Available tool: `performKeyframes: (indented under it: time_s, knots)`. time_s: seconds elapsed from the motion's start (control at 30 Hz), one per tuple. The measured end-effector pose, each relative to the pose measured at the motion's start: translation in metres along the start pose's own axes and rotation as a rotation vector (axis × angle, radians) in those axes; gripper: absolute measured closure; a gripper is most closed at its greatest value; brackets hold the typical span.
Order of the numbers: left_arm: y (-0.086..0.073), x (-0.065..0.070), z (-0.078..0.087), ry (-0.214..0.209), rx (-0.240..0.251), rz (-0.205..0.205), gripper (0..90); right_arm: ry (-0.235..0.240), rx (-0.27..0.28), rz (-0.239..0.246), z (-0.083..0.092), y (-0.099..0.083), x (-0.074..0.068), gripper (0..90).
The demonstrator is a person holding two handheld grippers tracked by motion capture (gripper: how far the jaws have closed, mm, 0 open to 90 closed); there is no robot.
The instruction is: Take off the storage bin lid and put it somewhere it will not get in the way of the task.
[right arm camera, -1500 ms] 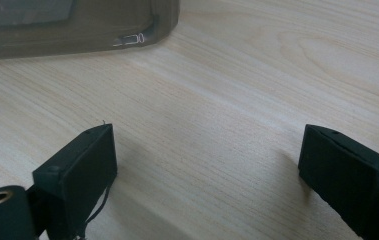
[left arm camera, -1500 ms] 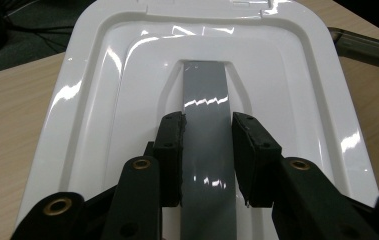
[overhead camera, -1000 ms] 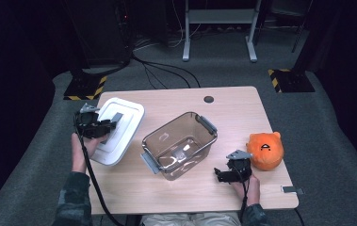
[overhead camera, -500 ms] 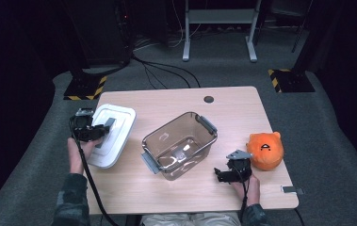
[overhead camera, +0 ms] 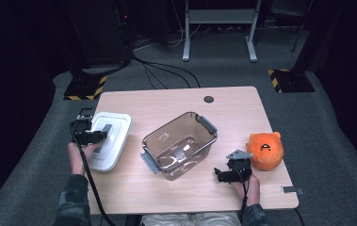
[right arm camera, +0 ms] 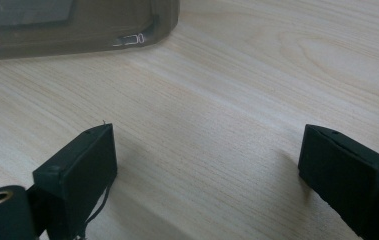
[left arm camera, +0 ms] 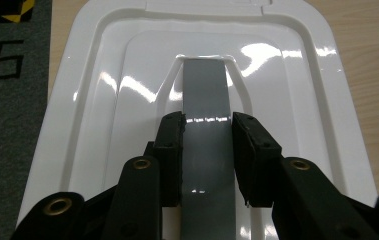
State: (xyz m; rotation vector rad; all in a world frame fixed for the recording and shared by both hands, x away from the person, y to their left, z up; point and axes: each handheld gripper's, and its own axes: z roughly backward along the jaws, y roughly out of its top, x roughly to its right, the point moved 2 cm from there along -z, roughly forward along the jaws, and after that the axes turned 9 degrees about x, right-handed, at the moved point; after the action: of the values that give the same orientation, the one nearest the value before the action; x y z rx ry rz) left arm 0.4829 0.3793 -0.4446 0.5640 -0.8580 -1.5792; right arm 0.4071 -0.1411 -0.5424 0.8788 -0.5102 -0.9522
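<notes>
Lid [overhead camera: 109, 141], white, lies at the table's [overhead camera: 176, 101] left edge, beside the clear bin [overhead camera: 178, 146] it likely fits. Left gripper [left arm camera: 207, 145] clamps its grey handle [left arm camera: 204, 90], ready to lift. Right gripper [right arm camera: 207, 175] rests gaping, idle, near an orange toy [overhead camera: 264, 150].

on the desk [overhead camera: 242, 101], the lid [overhead camera: 111, 141] lies flat at the left edge, with a raised handle strip [left arm camera: 204, 105] running along its middle. the left tool [overhead camera: 96, 136] sits over the near part of the lid, its jaws on either side of the strip and, as far as the left gripper view shows, touching it. the open container [overhead camera: 178, 146] stands in the middle of the desk, right of the lid and apart from it. the plush toy [overhead camera: 264, 150] sits near the right edge. the right tool [overhead camera: 223, 175] rests low over the desk between container and toy, nearer the front edge. a round hole [overhead camera: 208, 99] lies behind the container.
</notes>
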Motion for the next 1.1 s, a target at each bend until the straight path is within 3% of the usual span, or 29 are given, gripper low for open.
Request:
performKeyframes:
  time_s: [0.67,1.1]
  knots:
    - [-0.025,-0.009,-0.031,0.053,-0.079,0.070,66.5,-0.001,-0.001,-0.004,0.000,0.000,0.000,8.0]
    - [-0.039,-0.008,-0.050,0.086,-0.107,0.080,66.4,-0.004,0.001,-0.001,0.000,0.000,0.000,8.1]
